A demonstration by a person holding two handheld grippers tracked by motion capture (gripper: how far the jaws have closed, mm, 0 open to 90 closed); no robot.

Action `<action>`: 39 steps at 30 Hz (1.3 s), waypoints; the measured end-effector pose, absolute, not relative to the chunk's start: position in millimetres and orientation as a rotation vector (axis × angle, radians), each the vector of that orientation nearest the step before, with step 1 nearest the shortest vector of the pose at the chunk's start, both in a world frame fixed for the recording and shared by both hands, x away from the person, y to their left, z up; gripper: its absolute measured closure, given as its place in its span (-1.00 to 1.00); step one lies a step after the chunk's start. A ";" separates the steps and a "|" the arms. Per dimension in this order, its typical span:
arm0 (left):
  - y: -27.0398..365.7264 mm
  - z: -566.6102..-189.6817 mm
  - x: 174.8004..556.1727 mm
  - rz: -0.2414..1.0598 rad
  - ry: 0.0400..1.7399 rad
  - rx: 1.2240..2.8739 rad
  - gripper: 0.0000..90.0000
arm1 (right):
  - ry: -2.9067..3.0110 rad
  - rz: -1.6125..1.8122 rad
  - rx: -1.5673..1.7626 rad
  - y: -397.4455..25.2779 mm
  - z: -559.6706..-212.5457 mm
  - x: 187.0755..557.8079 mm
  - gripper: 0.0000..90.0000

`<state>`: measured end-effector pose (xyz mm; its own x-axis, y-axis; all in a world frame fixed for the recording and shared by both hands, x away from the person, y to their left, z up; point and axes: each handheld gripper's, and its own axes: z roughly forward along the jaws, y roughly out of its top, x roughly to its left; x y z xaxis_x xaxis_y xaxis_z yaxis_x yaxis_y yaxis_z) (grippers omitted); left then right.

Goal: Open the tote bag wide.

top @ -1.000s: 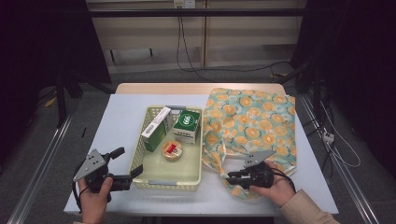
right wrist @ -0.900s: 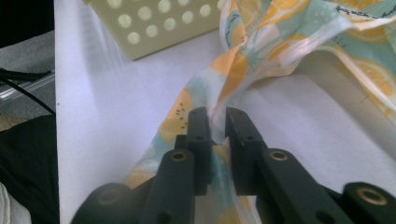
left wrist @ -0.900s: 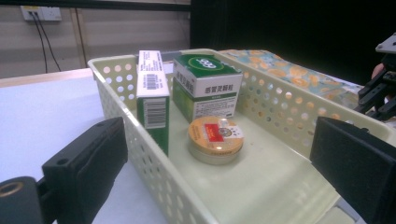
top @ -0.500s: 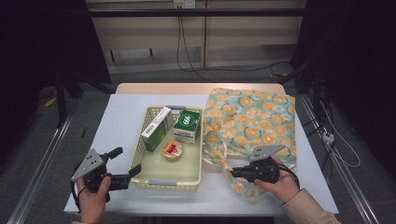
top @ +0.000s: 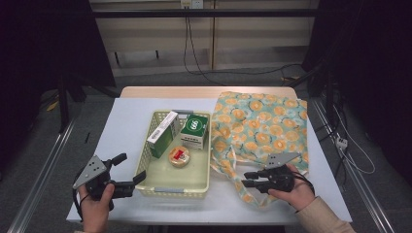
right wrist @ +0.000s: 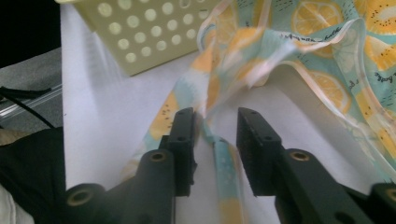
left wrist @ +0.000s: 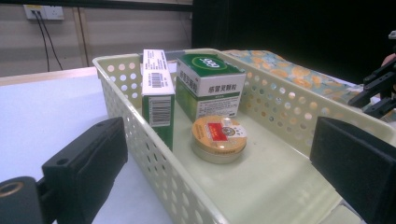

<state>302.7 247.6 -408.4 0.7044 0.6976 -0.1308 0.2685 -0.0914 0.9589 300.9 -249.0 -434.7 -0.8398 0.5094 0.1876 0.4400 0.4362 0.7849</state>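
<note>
Closing your right gripper point(right wrist: 215, 135) now is where things could slip: its jaws stand parted with a thin strap of the orange-and-teal citrus-print fabric bag point(top: 262, 121) running between them, and the strap lies nearer the left jaw than the middle. If you squeeze while it sits off-centre, I judge you may pinch only its edge and it could slide out when you lift. A raised fold of the cloth also hangs just ahead of the jaw tips, so you could catch that layer along with the strap and drag the whole bag instead of opening it.

Your left gripper point(top: 127, 171) is wide open, one jaw outside the near left corner of the pale yellow perforated plastic basket point(top: 145, 167) and one over its inside, holding nothing. Shutting it there would clamp the basket wall, and a pull could shift the basket on the white table point(top: 126, 126).

The bag lies flat and rumpled on the right half of the table, its left edge touching the basket's side, its straps trailing toward you. It looks soft, thin and limp. Inside the basket stand a green-and-white carton point(top: 163, 133) and a green box point(top: 194, 130), with a round yellow tin point(top: 179, 156) just in front.
</note>
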 end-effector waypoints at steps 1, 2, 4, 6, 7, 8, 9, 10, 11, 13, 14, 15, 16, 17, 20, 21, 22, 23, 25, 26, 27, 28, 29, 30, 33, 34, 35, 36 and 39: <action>247.5 -408.5 302.7 0.429 0.787 1.672 -0.91 | 2.591 1.384 0.859 -251.6 -433.2 299.6 0.40; 247.3 -408.5 302.9 0.428 0.784 1.675 -0.91 | 2.586 1.385 0.860 -253.4 -432.5 298.8 0.36; 246.5 -408.8 303.2 0.427 0.786 1.675 -0.91 | 2.566 1.395 0.881 -259.2 -432.7 297.8 0.30; 246.0 -408.6 303.3 0.426 0.783 1.678 -0.91 | 2.570 1.396 0.880 -261.0 -433.7 296.7 0.28; 245.9 -408.6 303.4 0.427 0.783 1.677 -0.91 | 2.573 1.397 0.873 -260.3 -434.1 295.9 0.27; 245.7 -408.5 303.5 0.426 0.782 1.676 -0.91 | 2.577 1.401 0.864 -259.3 -434.4 295.3 0.27; 245.5 -408.5 303.5 0.425 0.785 1.675 -0.91 | 2.594 1.402 0.846 -256.8 -435.1 294.6 0.27; 245.4 -408.6 303.5 0.424 0.785 1.674 -0.91 | 2.602 1.405 0.841 -254.9 -435.7 294.0 0.28; 245.5 -408.7 303.6 0.424 0.784 1.676 -0.91 | 2.611 1.400 0.828 -252.7 -436.8 293.7 0.31; 245.7 -408.9 303.7 0.424 0.784 1.676 -0.91 | 2.637 1.369 0.821 -248.9 -440.1 293.9 0.47; 246.0 -408.9 303.7 0.426 0.784 1.676 -0.91 | 2.649 1.341 0.819 -247.9 -442.0 294.5 0.54; 246.2 -408.9 303.6 0.427 0.788 1.672 -0.91 | 2.651 1.322 0.816 -247.6 -443.3 295.4 0.62; 246.5 -408.9 303.6 0.427 0.788 1.672 -0.91 | 2.655 1.324 0.825 -248.1 -444.2 296.5 0.70; 247.1 -409.0 303.7 0.428 0.785 1.673 -0.91 | 2.658 1.327 0.829 -248.8 -444.0 297.1 0.76; 247.3 -409.4 303.8 0.426 0.788 1.671 -0.91 | 2.653 1.350 0.807 -250.2 -440.9 297.7 0.86; 247.2 -409.5 304.0 0.425 0.787 1.670 -0.91 | 2.654 1.355 0.801 -250.5 -439.2 297.7 0.89; 247.1 -409.5 303.9 0.425 0.788 1.675 -0.91 | 2.654 1.364 0.797 -250.5 -437.6 297.8 0.92; 247.1 -409.6 303.8 0.426 0.788 1.676 -0.91 | 2.655 1.364 0.793 -250.6 -435.8 298.2 0.92; 246.9 -410.2 303.5 0.425 0.792 1.675 -0.91 | 2.652 1.361 0.781 -251.1 -429.6 300.0 0.94; 247.0 -410.2 303.4 0.426 0.794 1.675 -0.91 | 2.646 1.362 0.775 -251.7 -425.8 301.5 0.95; 247.4 -410.2 303.3 0.426 0.793 1.675 -0.91 | 2.636 1.363 0.779 -252.5 -421.6 303.4 0.95; 247.7 -410.0 303.2 0.427 0.792 1.675 -0.91 | 2.620 1.369 0.783 -253.9 -417.0 306.0 0.95; 248.0 -409.9 303.0 0.430 0.792 1.676 -0.91 | 2.607 1.381 0.787 -256.0 -412.1 309.4 0.95; 248.2 -409.8 302.9 0.430 0.792 1.676 -0.91 | 2.588 1.391 0.791 -258.5 -407.3 313.6 0.95; 248.4 -410.0 303.0 0.430 0.794 1.676 -0.91 | 2.550 1.383 0.830 -267.2 -393.1 330.7 0.96; 248.3 -410.2 303.0 0.429 0.794 1.677 -0.91 | 2.540 1.384 0.842 -269.2 -389.2 335.2 0.96; 248.3 -410.2 303.0 0.429 0.795 1.677 -0.91 | 2.521 1.388 0.860 -272.7 -382.9 342.6 0.96; 248.4 -410.3 303.0 0.429 0.795 1.677 -0.91 | 2.503 1.389 0.870 -275.2 -377.9 348.2 0.96; 248.8 -410.6 302.8 0.427 0.799 1.674 -0.91 | 2.463 1.366 0.908 -282.7 -367.4 365.5 0.96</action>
<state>302.8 248.8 -410.6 0.6998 0.7014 -0.1352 0.2776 -0.0926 0.9562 365.5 -282.7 -367.4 -0.7966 0.5904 0.1300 0.4228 0.3904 0.8178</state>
